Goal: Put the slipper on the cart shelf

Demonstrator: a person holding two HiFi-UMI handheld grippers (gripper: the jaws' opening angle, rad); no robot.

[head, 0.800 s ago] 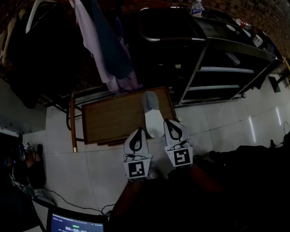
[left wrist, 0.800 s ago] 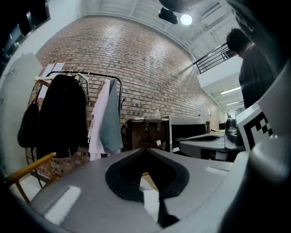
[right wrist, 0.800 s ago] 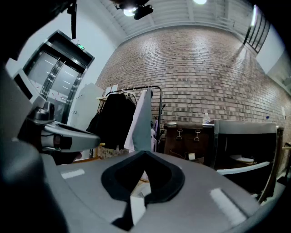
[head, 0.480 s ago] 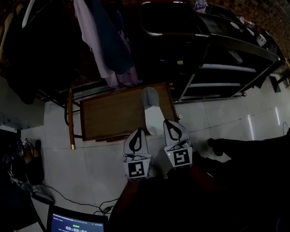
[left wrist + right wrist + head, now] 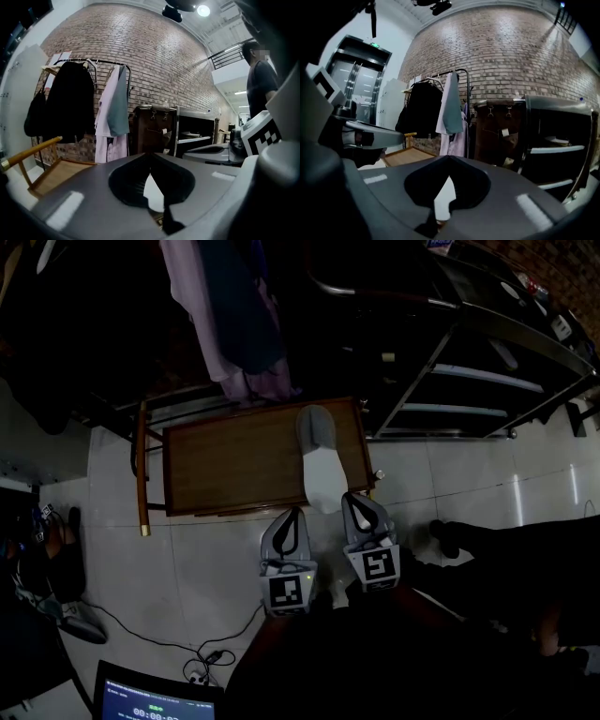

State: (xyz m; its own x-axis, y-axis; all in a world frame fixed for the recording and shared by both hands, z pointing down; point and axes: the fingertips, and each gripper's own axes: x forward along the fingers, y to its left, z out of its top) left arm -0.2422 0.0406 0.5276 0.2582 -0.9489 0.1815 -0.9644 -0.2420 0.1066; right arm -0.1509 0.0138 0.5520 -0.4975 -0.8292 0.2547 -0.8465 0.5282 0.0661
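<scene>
A white and grey slipper point(image 5: 319, 460) lies lengthwise on the right part of a low wooden table point(image 5: 234, 460), heel toward me. My left gripper point(image 5: 292, 514) and right gripper point(image 5: 357, 498) hover side by side at the table's near edge, one on each side of the heel. Both look shut, with nothing gripped. In the left gripper view the jaws point(image 5: 150, 154) meet at a point, and the slipper point(image 5: 153, 192) shows white below them. The right gripper view shows its jaws point(image 5: 449, 157) and the slipper point(image 5: 443, 199) the same way. The black cart with metal shelves point(image 5: 487, 381) stands beyond the table, to the right.
Garments point(image 5: 234, 315) hang from a rack just behind the table. A wooden rail point(image 5: 141, 470) runs along the table's left side. Cables point(image 5: 202, 652) and a laptop screen point(image 5: 155, 699) lie on the tiled floor at my lower left. A person point(image 5: 260, 79) stands to the right.
The head view has tipped, so the table and slipper sit a little higher in the picture. The slipper has stayed in place on the table. Both grippers keep their places by its heel.
</scene>
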